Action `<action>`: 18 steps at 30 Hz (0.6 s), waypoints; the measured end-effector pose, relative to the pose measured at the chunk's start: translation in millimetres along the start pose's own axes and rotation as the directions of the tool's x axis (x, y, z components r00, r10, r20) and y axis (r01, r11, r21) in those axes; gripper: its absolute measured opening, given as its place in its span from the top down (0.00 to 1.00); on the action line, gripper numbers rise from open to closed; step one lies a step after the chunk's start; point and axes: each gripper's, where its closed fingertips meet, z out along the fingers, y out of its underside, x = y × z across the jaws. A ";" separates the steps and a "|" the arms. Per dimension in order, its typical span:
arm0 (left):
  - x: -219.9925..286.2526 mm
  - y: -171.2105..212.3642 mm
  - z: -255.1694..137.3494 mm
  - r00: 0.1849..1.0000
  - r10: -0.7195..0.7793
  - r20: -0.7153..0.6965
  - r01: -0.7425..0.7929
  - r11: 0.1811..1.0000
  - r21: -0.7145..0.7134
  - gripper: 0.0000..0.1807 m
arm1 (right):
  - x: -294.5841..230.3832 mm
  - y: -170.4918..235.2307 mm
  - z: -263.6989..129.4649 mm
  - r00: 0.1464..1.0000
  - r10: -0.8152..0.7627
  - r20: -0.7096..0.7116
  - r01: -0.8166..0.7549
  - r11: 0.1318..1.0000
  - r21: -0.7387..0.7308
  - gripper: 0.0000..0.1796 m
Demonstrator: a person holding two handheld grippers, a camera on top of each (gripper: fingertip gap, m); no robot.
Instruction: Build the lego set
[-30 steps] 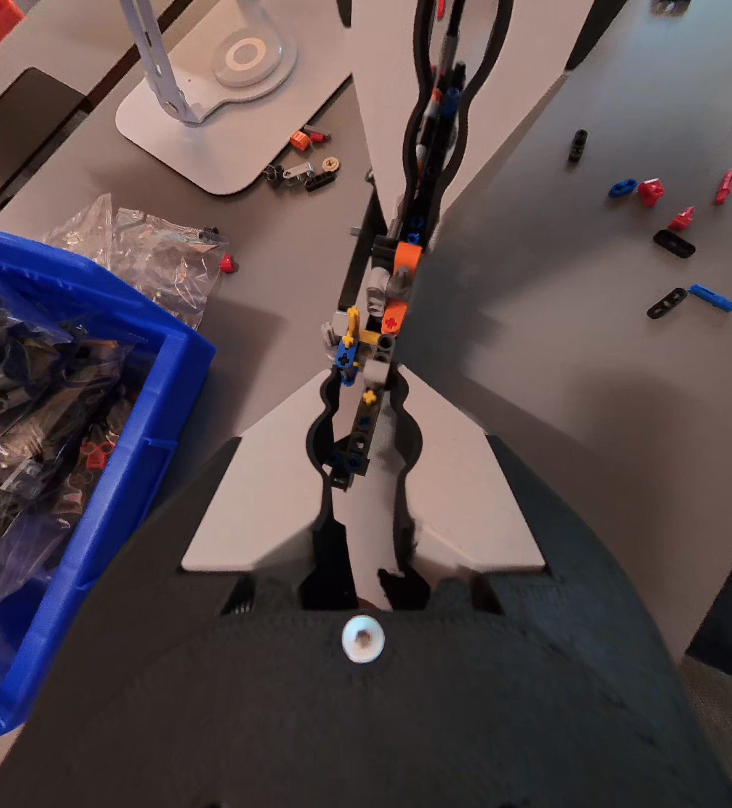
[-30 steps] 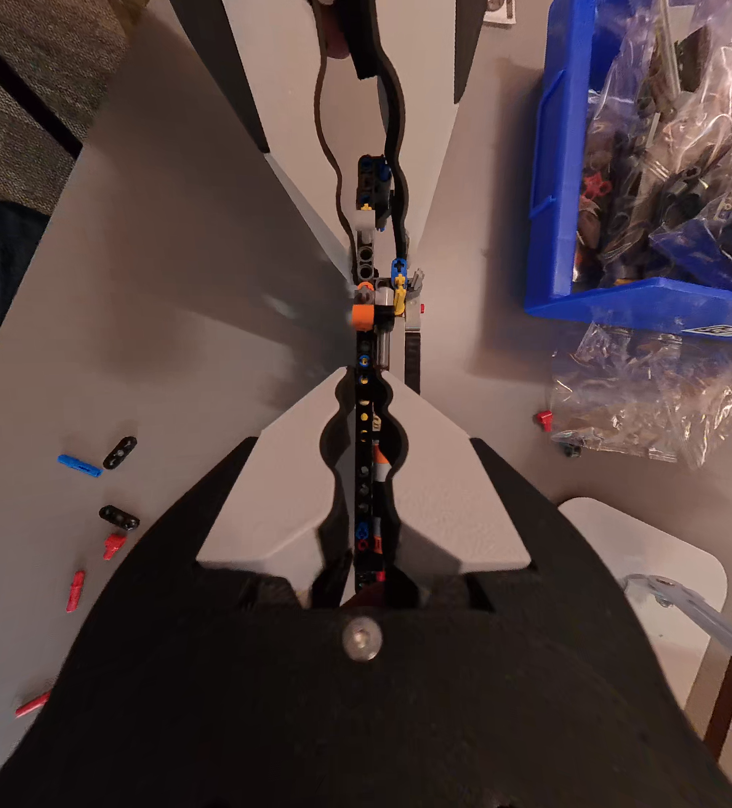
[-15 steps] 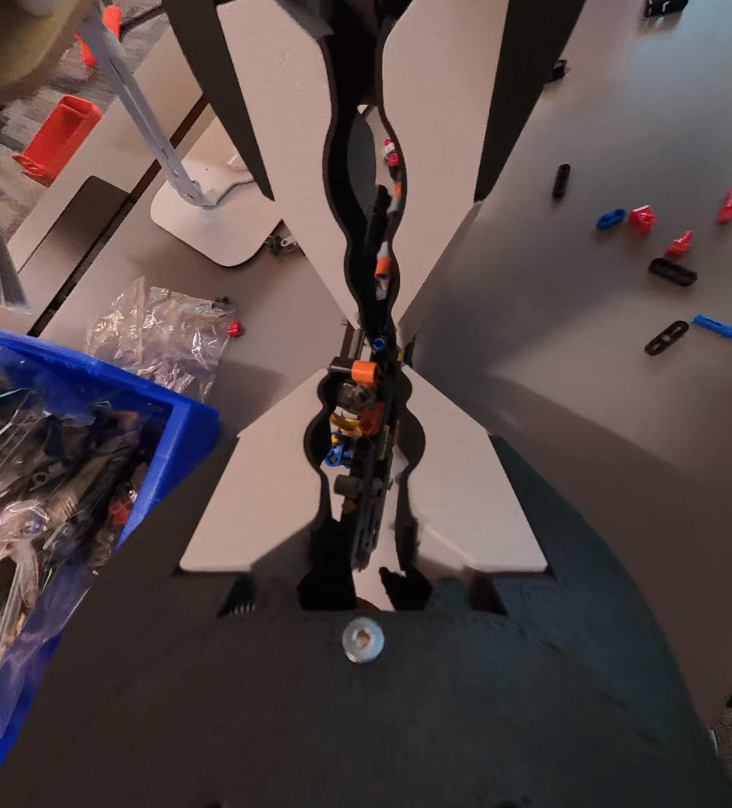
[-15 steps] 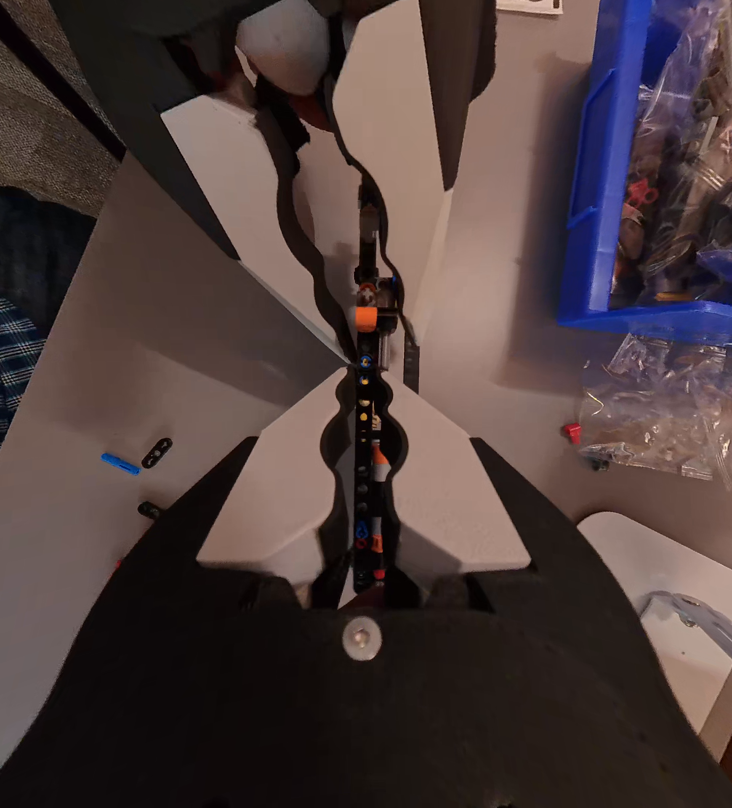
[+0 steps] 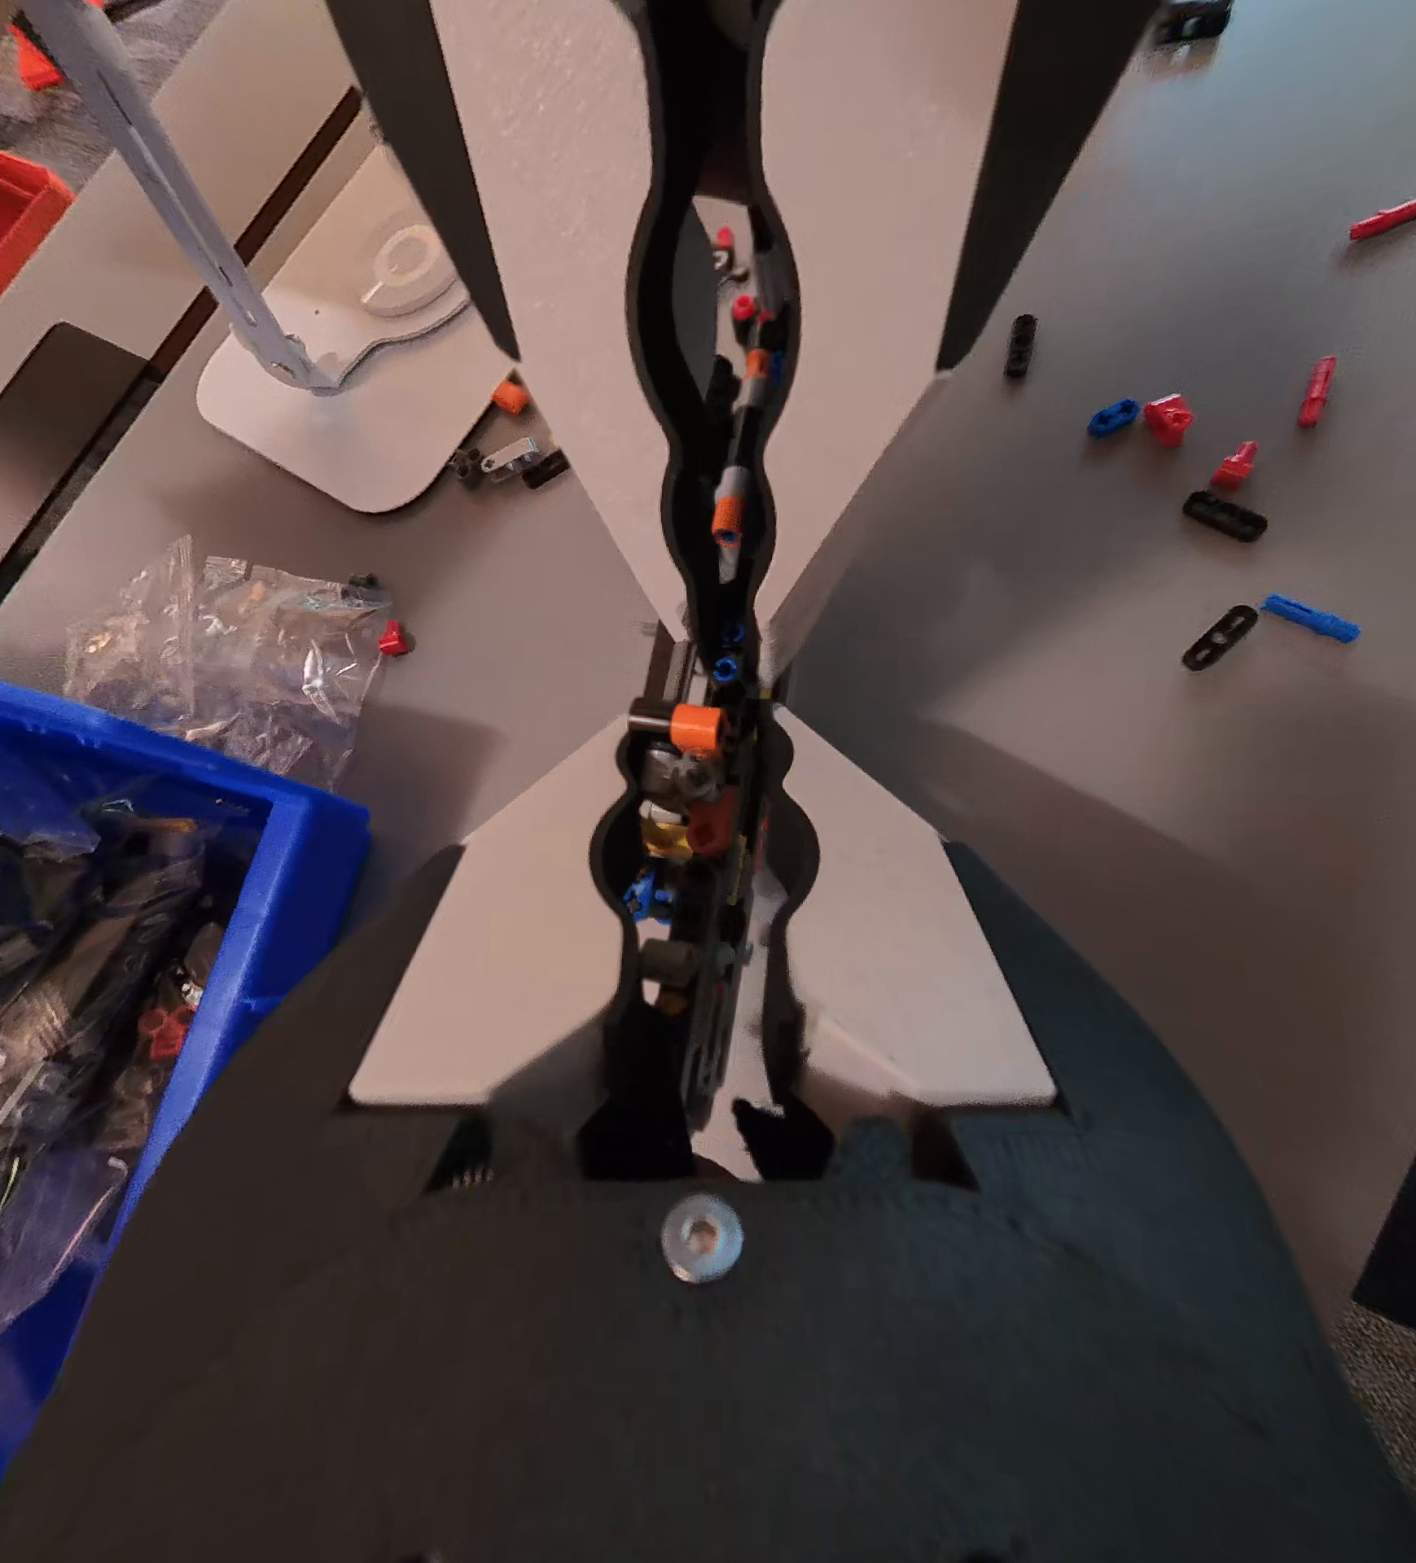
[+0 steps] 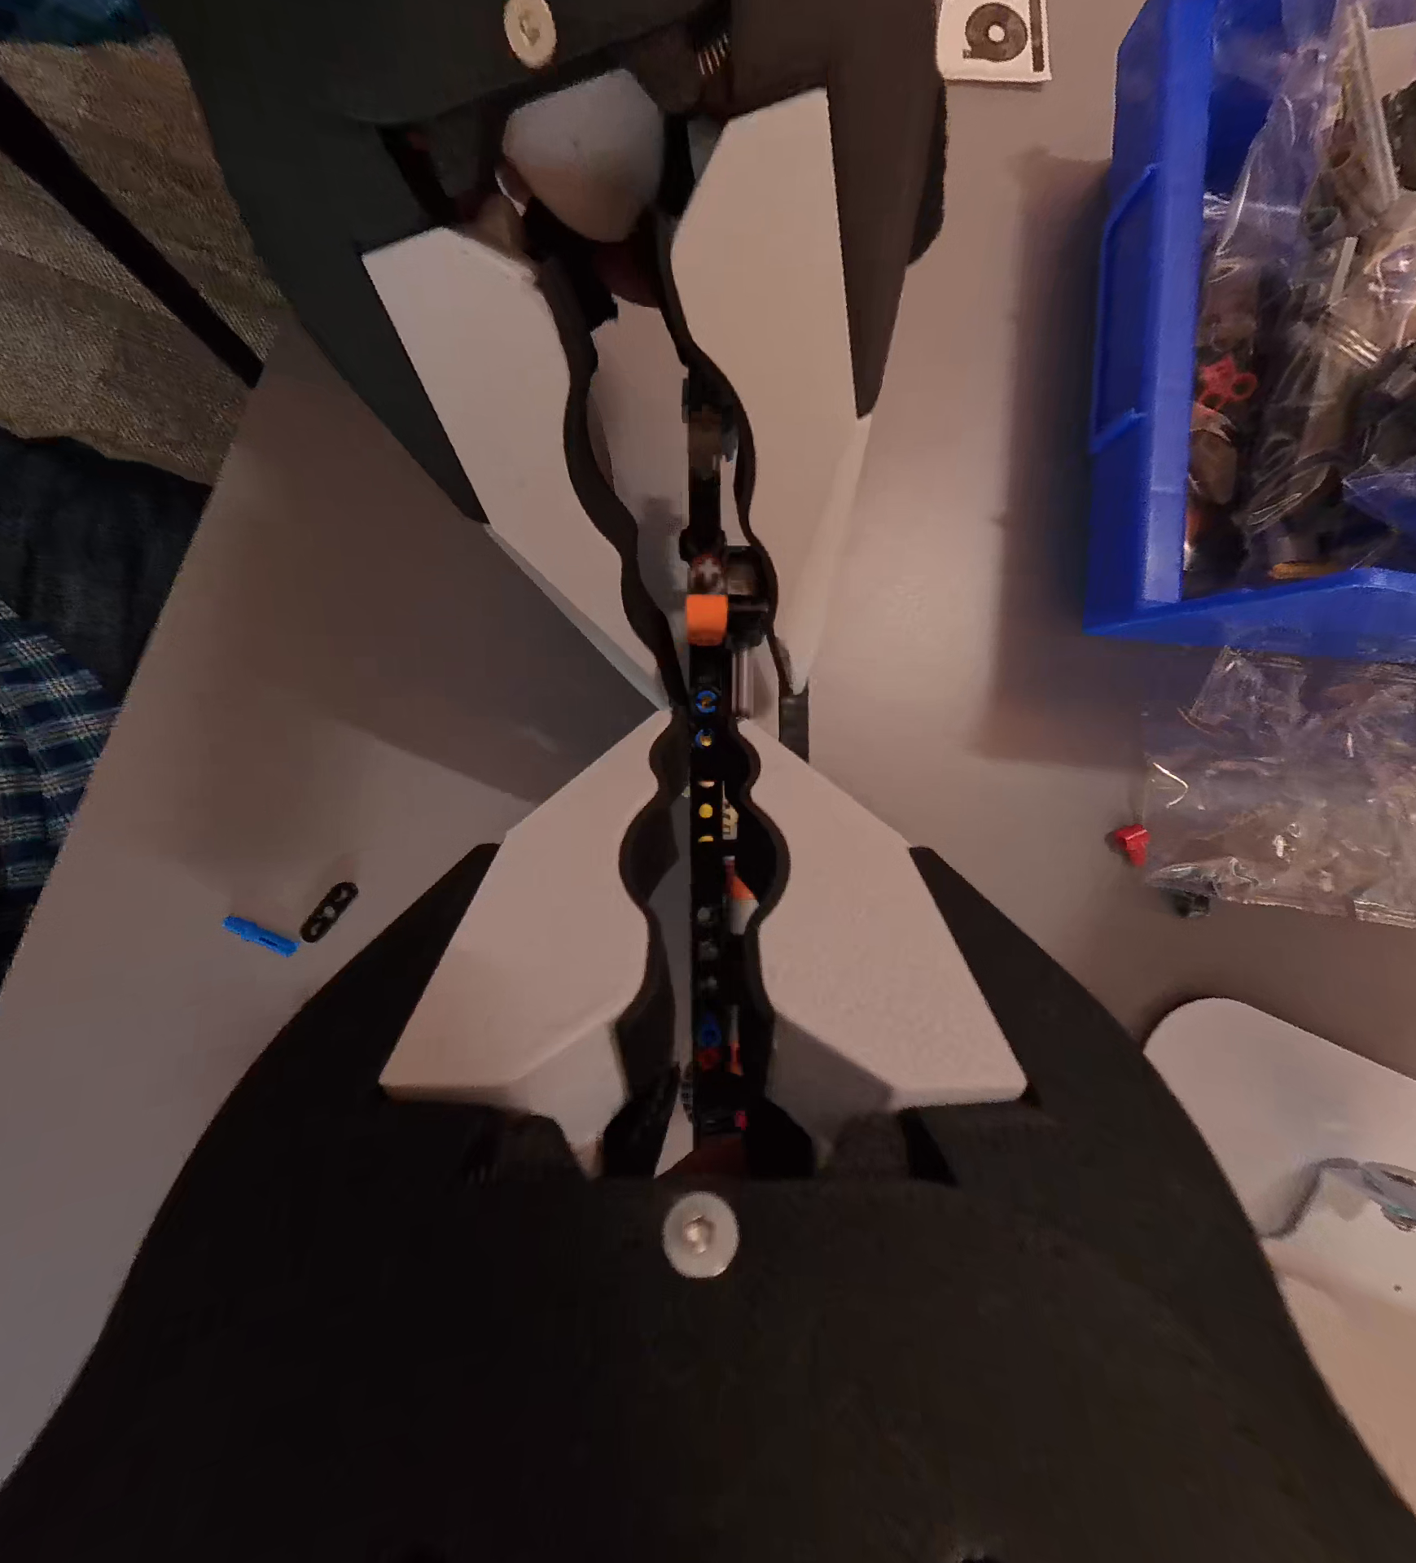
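A long, thin lego assembly [image 5: 696,727] of black beams with orange, yellow, blue and grey parts is held between both grippers above the grey table [image 5: 1110,761]. My left gripper [image 5: 704,715] is shut on one end, with much of the assembly deep between its jaws. My right gripper [image 6: 706,719] is shut on the other end of the assembly [image 6: 704,622]. The two grippers face each other nearly tip to tip. The right gripper [image 5: 725,617] shows at the top of the left wrist view. The left gripper [image 6: 730,689] shows at the top of the right wrist view.
A blue bin [image 5: 298,888] of bagged parts stands beside clear plastic bags [image 5: 222,643]. Loose red pieces [image 5: 1165,419], black links [image 5: 1220,516] and a blue pin [image 5: 1309,617] lie on the other side. A white stand base [image 5: 332,423] is beyond. The table edge [image 6: 137,677] is close. Only a small space, under 4 cm, lies between the two pairs of fingers. About 15 centimetres separates my left fingertips from the blue pin [image 5: 1309,617]. It is also in sight in the right wrist view [image 6: 261,929].
The two grippers have moved toward each other until their tips almost meet. The assembly now sits much deeper between my left gripper's jaws.
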 end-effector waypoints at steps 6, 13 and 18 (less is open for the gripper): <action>10.2 -4.4 2.4 0.999 0.015 -0.044 -0.015 1.000 0.005 0.92 | -6.8 5.2 -3.5 1.000 -0.008 -0.013 0.008 1.000 -0.015 0.98; 15.8 -10.2 1.7 0.997 0.034 -0.075 -0.035 0.999 -0.011 0.92 | -10.1 8.6 -9.2 0.997 -0.066 -0.046 0.063 0.996 -0.059 0.97; 19.9 -11.6 2.4 0.995 0.029 -0.094 -0.030 1.000 -0.007 0.92 | -13.9 10.3 -10.1 0.992 -0.105 -0.069 0.103 0.994 -0.034 0.96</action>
